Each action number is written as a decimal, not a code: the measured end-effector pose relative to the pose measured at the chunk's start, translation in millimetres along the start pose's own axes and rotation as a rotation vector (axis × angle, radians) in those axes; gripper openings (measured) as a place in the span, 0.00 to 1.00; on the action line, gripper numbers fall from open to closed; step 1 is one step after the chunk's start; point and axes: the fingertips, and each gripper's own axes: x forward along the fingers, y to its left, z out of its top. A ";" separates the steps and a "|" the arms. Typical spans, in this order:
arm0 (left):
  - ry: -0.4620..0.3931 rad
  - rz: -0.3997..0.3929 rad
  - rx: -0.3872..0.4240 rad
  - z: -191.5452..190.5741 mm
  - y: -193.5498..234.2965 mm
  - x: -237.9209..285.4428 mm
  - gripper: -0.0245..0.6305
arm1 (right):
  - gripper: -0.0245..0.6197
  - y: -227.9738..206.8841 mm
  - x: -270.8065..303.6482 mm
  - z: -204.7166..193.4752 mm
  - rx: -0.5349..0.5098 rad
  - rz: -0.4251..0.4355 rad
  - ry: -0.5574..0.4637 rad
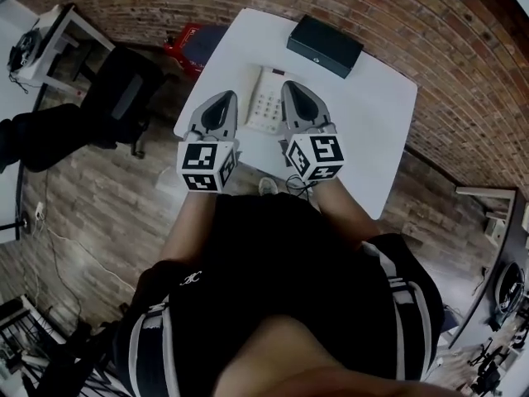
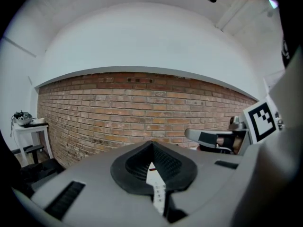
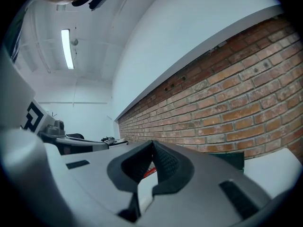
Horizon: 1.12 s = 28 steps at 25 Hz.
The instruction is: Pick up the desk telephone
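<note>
The chief risk, as I judge it, is a grab made with jaws that can't take anything. Both the left gripper (image 1: 226, 98) and the right gripper (image 1: 290, 87) have their fingers pressed fully together and hold nothing, so they must open before either can bite. Pushed forward shut, they would only shove the desk telephone (image 1: 266, 99) toward the far side of the white table (image 1: 376, 114), where a black box (image 1: 324, 45) sits. A one-sided pinch could also tip the phone or shake its handset loose, and the dark cable (image 1: 299, 186) at the table's near edge may drag if it belongs to the phone — I can't tell that it does. The telephone lies flat near the table's near-left part, directly between the two grippers. The left fingertips stand just beside its left edge, while the right ones overlap its right edge in the head view. Whether either touches it I cannot tell.
</note>
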 end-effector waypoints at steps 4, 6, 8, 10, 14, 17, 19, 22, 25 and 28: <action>0.019 -0.073 -0.017 -6.1 -1.7 17.3 0.04 | 0.04 -12.3 1.6 -7.3 0.029 -0.060 0.021; 0.035 -0.114 -0.016 -9.2 -0.1 27.1 0.04 | 0.04 -18.0 3.3 -11.5 0.038 -0.093 0.027; 0.053 -0.166 -0.011 -11.0 0.8 36.5 0.04 | 0.04 -24.2 4.2 -15.8 0.051 -0.138 0.032; 0.066 -0.218 -0.002 -11.8 2.6 44.4 0.04 | 0.04 -30.6 4.8 -22.5 0.065 -0.190 0.047; 0.100 -0.294 -0.016 -18.0 15.8 60.8 0.04 | 0.04 -35.7 13.4 -38.2 0.080 -0.260 0.099; 0.134 -0.328 -0.028 -29.4 28.2 74.2 0.04 | 0.04 -40.3 19.5 -50.8 0.101 -0.298 0.131; 0.167 -0.344 -0.032 -40.2 35.4 83.2 0.04 | 0.04 -45.7 22.1 -60.4 0.115 -0.332 0.150; 0.216 -0.368 -0.051 -55.5 45.4 95.3 0.04 | 0.04 -53.5 25.7 -73.3 0.127 -0.381 0.172; 0.254 -0.386 -0.091 -68.9 53.7 104.9 0.04 | 0.04 -62.4 28.6 -88.6 0.134 -0.423 0.204; 0.290 -0.395 -0.113 -83.7 60.8 114.5 0.04 | 0.04 -72.2 32.3 -107.2 0.147 -0.456 0.247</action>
